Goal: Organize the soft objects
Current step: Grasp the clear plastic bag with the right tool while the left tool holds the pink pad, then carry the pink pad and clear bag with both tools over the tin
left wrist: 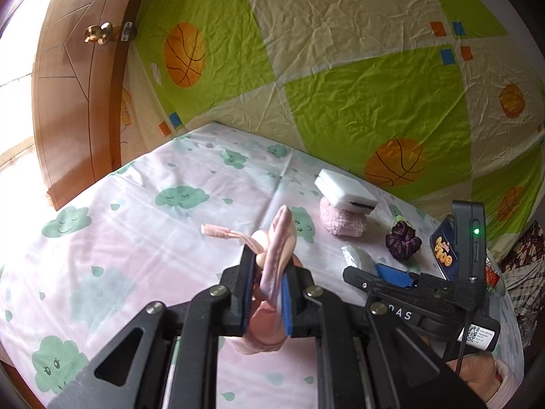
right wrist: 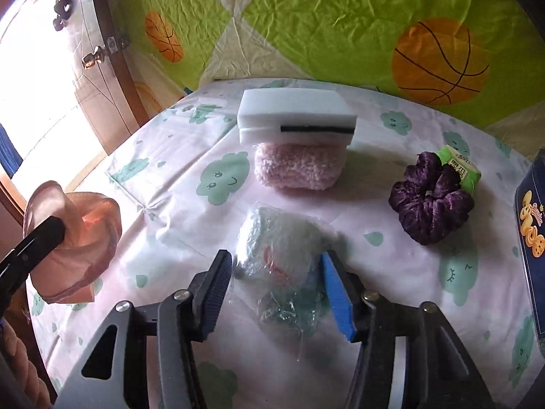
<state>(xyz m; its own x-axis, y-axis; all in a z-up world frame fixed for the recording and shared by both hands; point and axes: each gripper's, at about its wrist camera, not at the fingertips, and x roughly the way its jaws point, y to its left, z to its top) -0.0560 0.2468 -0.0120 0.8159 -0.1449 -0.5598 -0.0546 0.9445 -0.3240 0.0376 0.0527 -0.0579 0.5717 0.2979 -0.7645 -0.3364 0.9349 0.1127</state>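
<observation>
Two grippers work over a bed covered in a pale sheet (right wrist: 177, 184) printed with green clouds. The left gripper (left wrist: 269, 289) has its jaws clamped on a pink satin ballet slipper (left wrist: 277, 252), held clear of the sheet with its toe pointing away from the camera, while one pink ribbon (left wrist: 221, 231) trails down onto the fabric to the left. From the right wrist view the same slipper appears at the far left, bunched around a black finger. The right gripper (right wrist: 277, 293) has its jaws spread apart on either side of a soft item wrapped in clear plastic (right wrist: 279, 266) that lies on the sheet; whether the pads touch the wrapping cannot be told. Just beyond it sits a fluffy pink roll (right wrist: 298, 167) with a white sponge block (right wrist: 296, 116) resting on top. To the right, well apart from these, lies a purple scrunchie (right wrist: 431, 204), touching a small green packet (right wrist: 460, 167) behind it. A dark blue box (right wrist: 533, 235) with yellow lettering stands at the right edge.
</observation>
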